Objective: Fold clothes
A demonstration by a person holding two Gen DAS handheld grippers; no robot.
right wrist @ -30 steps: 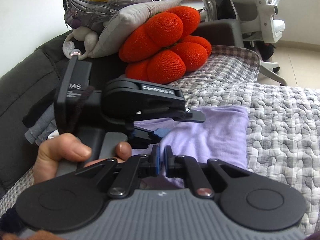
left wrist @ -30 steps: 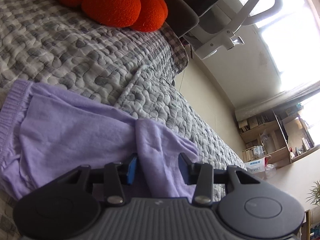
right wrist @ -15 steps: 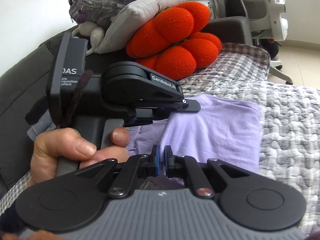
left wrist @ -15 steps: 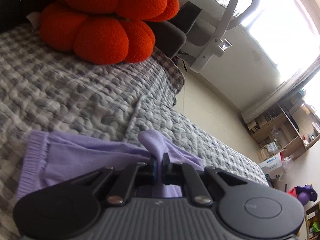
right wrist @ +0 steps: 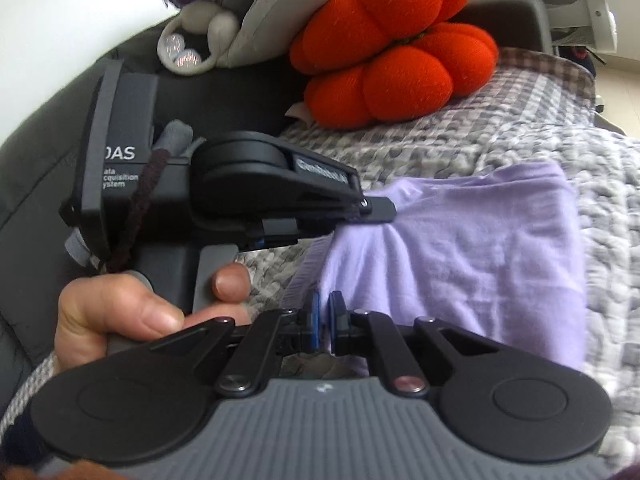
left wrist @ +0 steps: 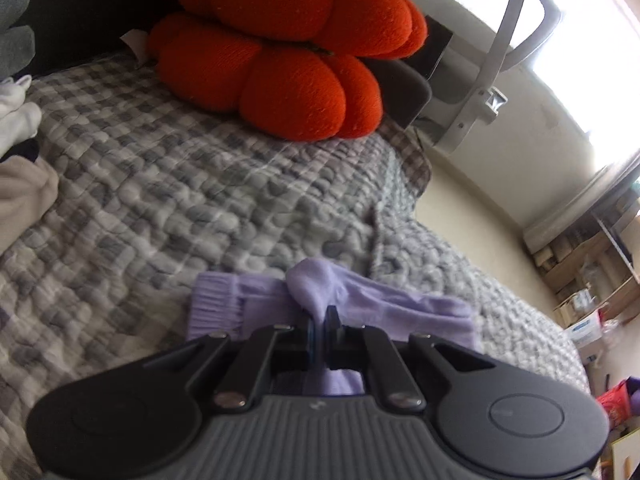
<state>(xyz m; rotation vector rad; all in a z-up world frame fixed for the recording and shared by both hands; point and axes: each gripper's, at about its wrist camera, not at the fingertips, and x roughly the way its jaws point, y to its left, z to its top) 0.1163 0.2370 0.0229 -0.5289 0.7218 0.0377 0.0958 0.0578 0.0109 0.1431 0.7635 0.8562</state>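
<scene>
Left wrist view: nearest the lens, the left claw [left wrist: 320, 322] is pinched shut on a raised fold of the soft lilac knit garment [left wrist: 360, 304], whose ribbed cuff or hem [left wrist: 212, 304] lies just to the left on the bed. In the right wrist view the right claw [right wrist: 325, 322] is likewise closed, its blue pads [right wrist: 314, 320] nipping the garment's near edge beside the ribbed band, while the person's left hand [right wrist: 132, 312] grips the other tool's handle at the left. The garment [right wrist: 480, 248] spreads to the right of both claws over the grey-and-white quilted bed cover [right wrist: 520, 140]. Farther off sits a bright orange, lobed plush cushion [left wrist: 288, 48], with a white office chair [left wrist: 500, 40] beyond the bed's far edge.

The cloth looks light, limp and stretchy; it should drape and sag between the two holds rather than keep a shape, and the quilt's bumpy surface may drag on it. Corners and the firmer ribbed band seem the surest places to hold.
</scene>
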